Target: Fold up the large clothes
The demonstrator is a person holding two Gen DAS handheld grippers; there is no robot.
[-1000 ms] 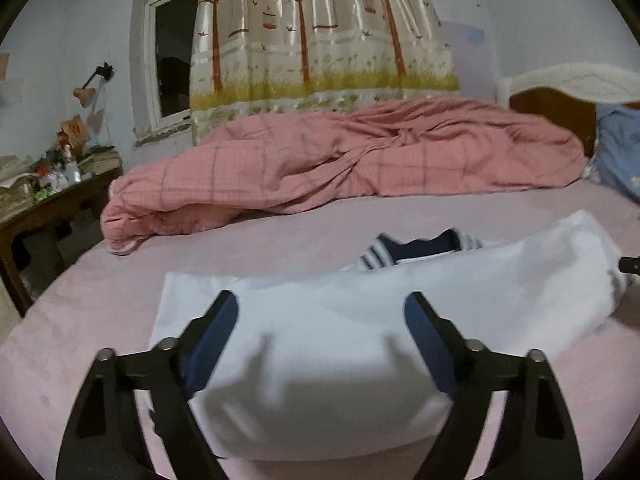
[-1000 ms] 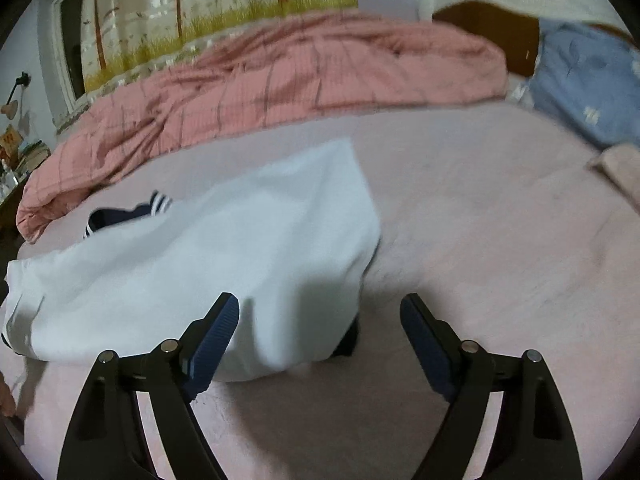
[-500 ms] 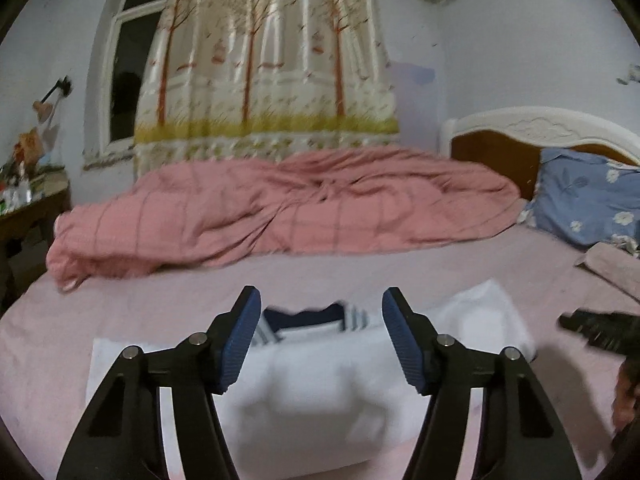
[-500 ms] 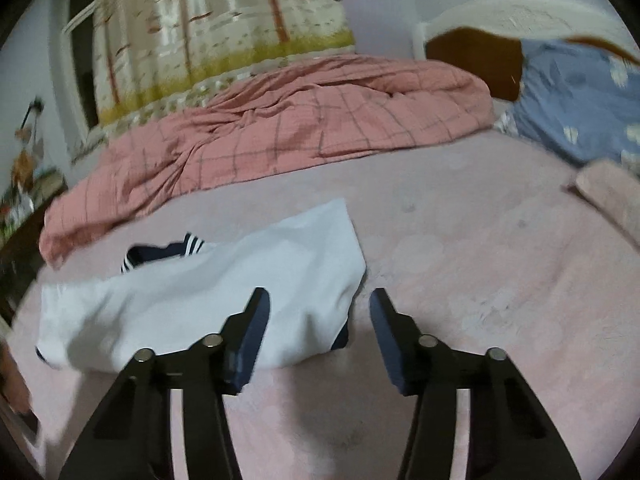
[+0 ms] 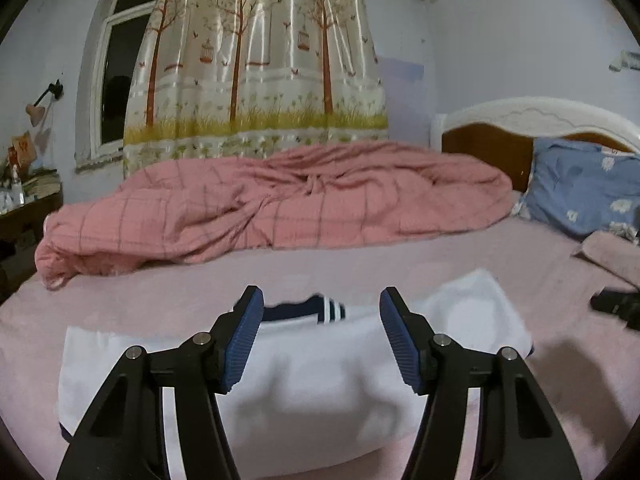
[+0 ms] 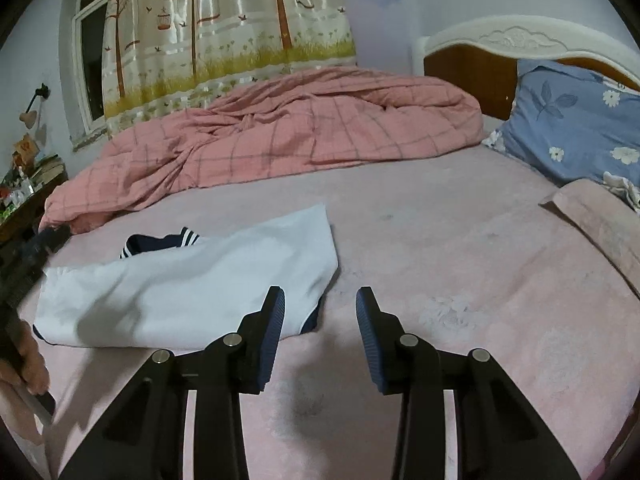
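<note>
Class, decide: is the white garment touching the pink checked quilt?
Apart. The right wrist view shows a strip of bare pink bedsheet between the white garment and the pink checked quilt.

My left hand-held gripper hangs above the folded white garment on the pink bed, nothing between its parted blue pads. A crumpled pink quilt lies behind.

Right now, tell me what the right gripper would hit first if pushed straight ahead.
Probably the bare pink bed sheet: the right gripper, closing on nothing, points just past the white garment edge. Depth is unclear.
</note>
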